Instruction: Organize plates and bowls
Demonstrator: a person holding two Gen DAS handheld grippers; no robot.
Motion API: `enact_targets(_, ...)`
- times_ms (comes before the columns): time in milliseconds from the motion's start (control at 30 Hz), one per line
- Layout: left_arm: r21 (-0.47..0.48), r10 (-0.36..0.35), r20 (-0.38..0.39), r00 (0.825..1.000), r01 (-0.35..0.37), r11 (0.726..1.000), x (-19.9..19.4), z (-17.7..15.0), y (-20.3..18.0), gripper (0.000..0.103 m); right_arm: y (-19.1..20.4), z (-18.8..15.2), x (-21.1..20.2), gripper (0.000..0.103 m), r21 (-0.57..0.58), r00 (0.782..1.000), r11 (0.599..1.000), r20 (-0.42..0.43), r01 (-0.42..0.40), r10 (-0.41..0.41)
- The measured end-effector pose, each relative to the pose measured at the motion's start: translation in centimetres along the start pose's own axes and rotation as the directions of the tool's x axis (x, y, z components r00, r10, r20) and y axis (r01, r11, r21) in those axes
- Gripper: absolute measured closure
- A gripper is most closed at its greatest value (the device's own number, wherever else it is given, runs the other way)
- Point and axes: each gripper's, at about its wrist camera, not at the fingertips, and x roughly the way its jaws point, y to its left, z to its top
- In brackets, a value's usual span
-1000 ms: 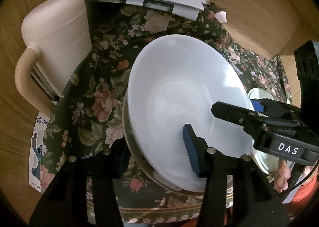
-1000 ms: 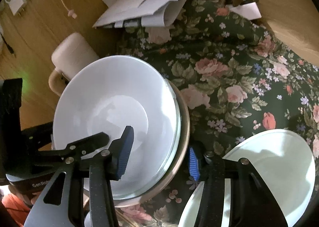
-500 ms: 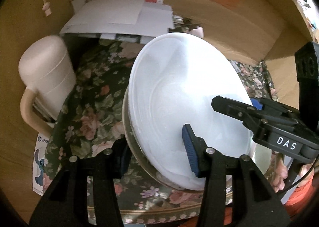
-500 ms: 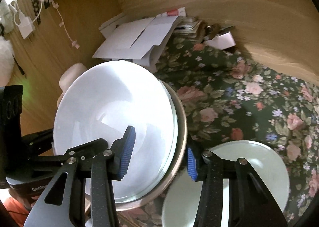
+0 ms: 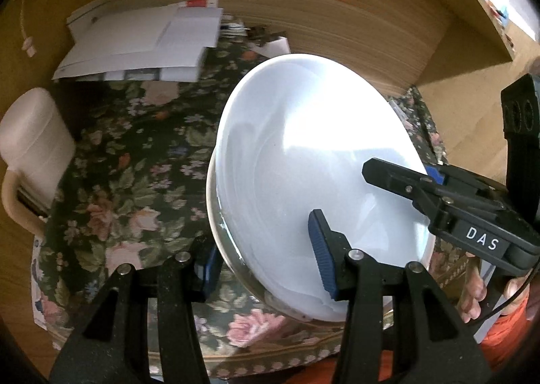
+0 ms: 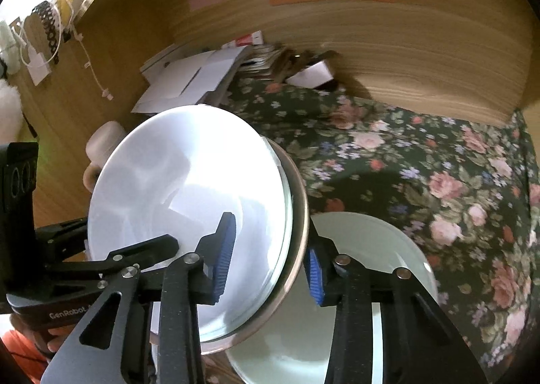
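Observation:
A stack of nested bowls hangs tilted above the floral cloth: a white bowl [image 5: 303, 147] [image 6: 168, 164] sits inside a clear glass one, and both sit in a tan-rimmed outer bowl [image 6: 301, 208]. My left gripper [image 5: 263, 249] is shut on the stack's near rim, one blue pad inside the white bowl and one outside. My right gripper [image 6: 270, 259] straddles the opposite rim, its jaws closing with both pads pressed on the stack. A pale green plate [image 6: 371, 249] lies on the cloth below the right gripper.
A cream mug [image 5: 33, 147] stands at the cloth's left edge. White papers [image 5: 141, 43] are heaped at the back against a wooden wall [image 6: 405, 46]. The floral cloth [image 6: 455, 164] stretches to the right. A person's hand [image 5: 472, 296] holds the right gripper.
Both grippers have risen with the bowl stack, which now hangs higher over the cloth. The right jaws have narrowed on the rim. The green plate stayed on the cloth.

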Motion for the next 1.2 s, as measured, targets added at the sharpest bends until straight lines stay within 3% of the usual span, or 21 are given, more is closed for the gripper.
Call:
enact_targets(633,0.1,-0.078,-0.048,0.996,0.083,0.992,2.1,-0.5,-6.9,0.055,-5.4,-3.2,-4.1,0.072,0.112,0.996,0.99,0.015,0.085,-0.087)
enact_targets(1200,0.11,-0.059,-0.139,0.989,0.075,0.991,6.0,-0.7,-7.9,0.055,-8.4,-5.1,-1.4,0.071,0.195,0.996,0.978,-0.052,0.08,-0.071)
